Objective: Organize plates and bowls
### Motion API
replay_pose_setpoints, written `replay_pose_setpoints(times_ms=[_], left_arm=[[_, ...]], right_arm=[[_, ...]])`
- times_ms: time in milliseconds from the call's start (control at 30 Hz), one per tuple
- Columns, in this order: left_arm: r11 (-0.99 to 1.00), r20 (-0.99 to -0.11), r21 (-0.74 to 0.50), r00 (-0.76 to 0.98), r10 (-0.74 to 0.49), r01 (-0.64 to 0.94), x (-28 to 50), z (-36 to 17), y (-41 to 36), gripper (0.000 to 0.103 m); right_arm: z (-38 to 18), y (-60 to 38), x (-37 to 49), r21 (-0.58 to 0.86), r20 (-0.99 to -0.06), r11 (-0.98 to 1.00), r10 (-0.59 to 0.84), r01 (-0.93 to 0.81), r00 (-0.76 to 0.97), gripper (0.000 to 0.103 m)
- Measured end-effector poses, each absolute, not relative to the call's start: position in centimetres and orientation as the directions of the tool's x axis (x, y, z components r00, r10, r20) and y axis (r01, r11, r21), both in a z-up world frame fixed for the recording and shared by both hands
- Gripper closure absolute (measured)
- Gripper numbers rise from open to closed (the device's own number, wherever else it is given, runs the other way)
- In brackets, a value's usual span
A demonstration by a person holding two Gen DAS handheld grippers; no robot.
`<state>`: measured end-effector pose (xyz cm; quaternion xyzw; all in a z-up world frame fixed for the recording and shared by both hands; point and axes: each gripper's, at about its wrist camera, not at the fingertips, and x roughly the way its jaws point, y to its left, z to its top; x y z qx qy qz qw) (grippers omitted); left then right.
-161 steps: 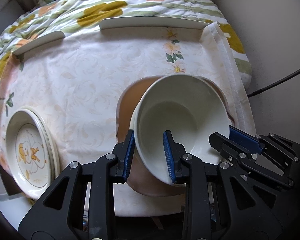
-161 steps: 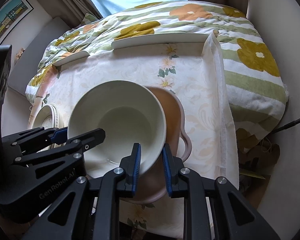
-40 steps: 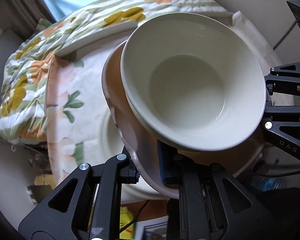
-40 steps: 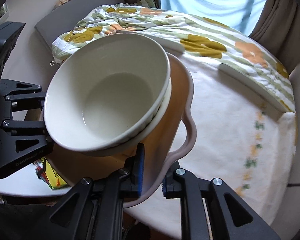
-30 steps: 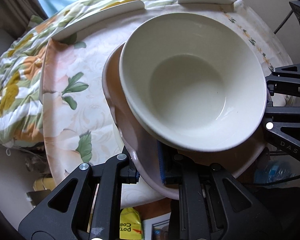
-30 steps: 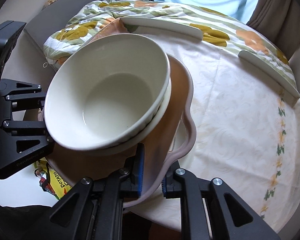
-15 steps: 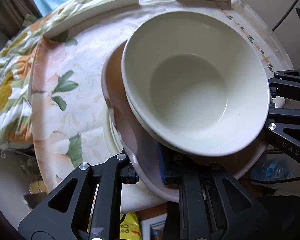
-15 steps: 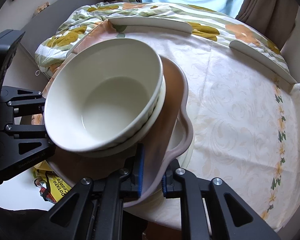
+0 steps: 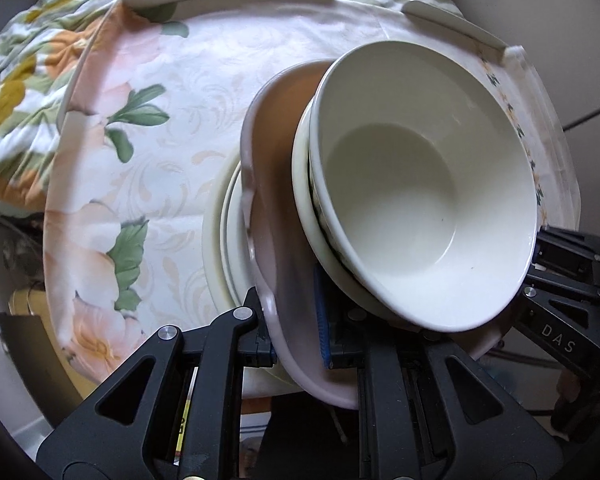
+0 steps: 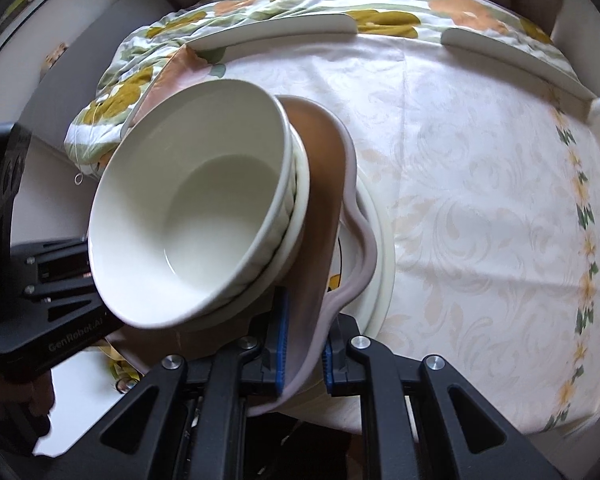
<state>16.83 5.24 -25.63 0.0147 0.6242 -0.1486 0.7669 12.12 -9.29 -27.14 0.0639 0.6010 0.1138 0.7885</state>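
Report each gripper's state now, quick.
Left gripper: shut on the pink tray carrying the stacked bowls.
Right gripper: shut on the same pink tray's opposite rim.

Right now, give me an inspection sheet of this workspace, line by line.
Surface: round table under a floral tablecloth; two white curved rails at the far edge.
Job's things: pink-rimmed brown dish carries two nested white bowls; it is above the stacked cream plates on the cloth, contact not visible.
Clutter: yellow printed packaging below the table edge.
Grippers: left gripper and right gripper each clamp the dish rim, on opposite sides.
Cables: dark cable along the wall.
Surroundings: flowered bedding behind the table, curtains, framed picture.
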Motion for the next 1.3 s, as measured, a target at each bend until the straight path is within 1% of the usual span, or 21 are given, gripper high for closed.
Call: replay_pose_setpoints(times_ms=[333, 500, 567, 633, 667, 700, 733, 800, 833, 867, 900, 933, 1033, 1167, 1300], left_arm=[[0.965, -0.966, -0.136, 0.187, -0.180, 0.225, 15.8, -24.5, 5.6, 0.090], [0.966, -0.966, -0.110, 0.203, -0.159, 0.232, 15.1, -23.6, 5.3, 0.088], [0.967, -0.966, -0.100, 0.208, -0.150, 0.236, 14.9, -23.3, 5.3, 0.087], [0.967, -0.966, -0.097, 0.211, -0.148, 0.238, 14.8, -23.1, 5.2, 0.087], [0.967, -0.966, -0.094, 0.214, -0.147, 0.238, 14.6, -22.9, 5.2, 0.086], [0.967, -0.965, -0.088, 0.221, -0.142, 0.240, 14.4, -22.6, 5.1, 0.086], [0.966, -0.964, -0.083, 0.225, -0.140, 0.244, 14.2, -22.4, 5.1, 0.084], [0.964, -0.961, -0.084, 0.235, -0.145, 0.252, 13.7, -21.9, 5.1, 0.077], [0.963, -0.959, -0.088, 0.240, -0.151, 0.254, 13.4, -21.7, 5.1, 0.060], [0.962, -0.955, -0.095, 0.249, -0.160, 0.256, 13.1, -21.4, 5.1, 0.029], [0.961, -0.952, -0.100, 0.257, -0.168, 0.256, 12.8, -21.1, 5.1, 0.017], [0.961, -0.944, -0.109, 0.276, -0.180, 0.254, 12.3, -20.7, 5.2, 0.010], [0.961, -0.930, -0.131, 0.307, -0.204, 0.241, 11.2, -19.5, 5.5, 0.010], [0.969, -0.908, -0.135, 0.365, -0.205, 0.208, 9.3, -17.4, 5.8, 0.010], [0.976, -0.851, -0.127, 0.487, -0.198, 0.175, 6.5, -12.6, 5.2, 0.010]], right_arm=[[-26.0, -9.8, 11.4, 0.242, -0.929, 0.970, 0.235, -0.012, 0.287, 0.090], [-24.8, -9.9, 10.5, 0.211, -0.931, 0.977, 0.200, 0.006, 0.305, 0.090], [-24.5, -10.1, 10.2, 0.206, -0.932, 0.978, 0.190, 0.019, 0.309, 0.085], [-24.2, -10.5, 9.8, 0.206, -0.930, 0.978, 0.186, 0.033, 0.317, 0.074], [-24.1, -10.6, 9.7, 0.210, -0.929, 0.977, 0.187, 0.039, 0.320, 0.070], [-23.9, -10.9, 9.5, 0.217, -0.926, 0.975, 0.190, 0.048, 0.327, 0.063], [-23.6, -11.1, 9.2, 0.225, -0.921, 0.973, 0.192, 0.058, 0.340, 0.062], [-23.1, -11.3, 8.8, 0.223, -0.916, 0.973, 0.186, 0.065, 0.355, 0.062], [-22.8, -11.3, 8.7, 0.222, -0.914, 0.973, 0.183, 0.067, 0.363, 0.062], [-22.5, -11.4, 8.4, 0.223, -0.910, 0.972, 0.181, 0.071, 0.374, 0.062], [-22.2, -11.4, 8.1, 0.221, -0.907, 0.973, 0.178, 0.072, 0.382, 0.062], [-21.9, -11.4, 7.8, 0.217, -0.905, 0.974, 0.173, 0.072, 0.389, 0.062], [-21.0, -11.5, 6.8, 0.203, -0.895, 0.977, 0.155, 0.072, 0.419, 0.062], [-19.1, -11.9, 5.2, 0.172, -0.873, 0.984, 0.127, 0.053, 0.471, 0.062], [-16.1, -13.0, 3.2, 0.158, -0.838, 0.987, 0.121, 0.023, 0.532, 0.062]])
